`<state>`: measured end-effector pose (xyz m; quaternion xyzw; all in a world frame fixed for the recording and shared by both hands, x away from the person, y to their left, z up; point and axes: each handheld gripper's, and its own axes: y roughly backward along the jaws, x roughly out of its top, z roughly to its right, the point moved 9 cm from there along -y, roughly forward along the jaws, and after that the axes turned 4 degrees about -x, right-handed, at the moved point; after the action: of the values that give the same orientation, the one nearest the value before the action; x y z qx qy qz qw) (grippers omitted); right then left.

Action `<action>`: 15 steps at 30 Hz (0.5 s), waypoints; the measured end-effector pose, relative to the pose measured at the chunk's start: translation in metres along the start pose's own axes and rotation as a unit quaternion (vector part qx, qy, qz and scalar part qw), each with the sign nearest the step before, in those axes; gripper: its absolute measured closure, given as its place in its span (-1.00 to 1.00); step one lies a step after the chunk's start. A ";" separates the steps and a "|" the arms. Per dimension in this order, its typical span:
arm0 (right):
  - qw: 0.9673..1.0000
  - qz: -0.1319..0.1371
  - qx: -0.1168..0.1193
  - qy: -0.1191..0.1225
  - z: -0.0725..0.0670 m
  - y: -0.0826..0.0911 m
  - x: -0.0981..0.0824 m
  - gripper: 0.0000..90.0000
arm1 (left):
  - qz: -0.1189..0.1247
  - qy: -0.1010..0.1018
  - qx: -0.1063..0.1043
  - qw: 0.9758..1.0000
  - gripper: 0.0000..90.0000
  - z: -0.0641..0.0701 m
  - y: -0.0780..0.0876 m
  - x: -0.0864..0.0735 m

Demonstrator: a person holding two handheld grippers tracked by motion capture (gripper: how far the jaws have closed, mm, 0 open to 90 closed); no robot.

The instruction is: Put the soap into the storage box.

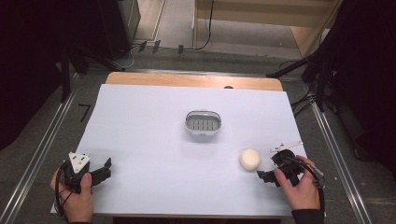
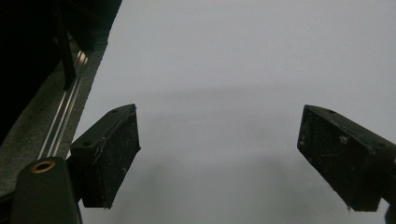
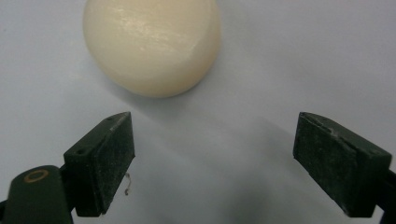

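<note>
A cream, rounded bar of soap (image 1: 250, 159) lies on the white table cover at the right. My right gripper (image 1: 268, 166) sits just to its right, pointing at it, held by a hand. In the right gripper view the soap (image 3: 152, 44) lies a little beyond the jaws, and the right gripper (image 3: 212, 158) is open with only bare table between its pads. A grey oval soap dish (image 1: 202, 122) with a slotted floor stands empty at the table's middle. My left gripper (image 1: 106, 169) rests near the front left corner; the left gripper (image 2: 217, 154) is open over bare cover.
The white cover (image 1: 140, 130) spreads over a wooden table whose far edge (image 1: 194, 80) shows. Metal rails (image 1: 42, 144) run along the floor on both sides. Dark stands and cables (image 1: 317, 84) crowd the back right.
</note>
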<state>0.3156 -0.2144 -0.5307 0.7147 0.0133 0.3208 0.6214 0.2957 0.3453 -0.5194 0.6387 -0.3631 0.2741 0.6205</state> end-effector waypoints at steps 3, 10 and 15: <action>1.000 -0.005 0.006 0.007 -0.005 -0.003 0.004 -0.71 | -0.001 0.000 0.000 1.000 -0.69 0.000 0.000 0.000; 1.000 -0.005 0.011 0.016 -0.012 -0.004 0.014 -0.71 | -0.002 0.000 0.000 1.000 -0.69 0.000 0.000 0.000; 1.000 -0.010 0.016 0.022 -0.019 -0.008 0.021 -0.71 | -0.001 0.001 -0.001 1.000 -0.69 0.000 0.000 0.000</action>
<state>0.3262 -0.1870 -0.5282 0.7169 0.0389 0.3302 0.6128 0.2957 0.3456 -0.5194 0.6383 -0.3622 0.2734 0.6218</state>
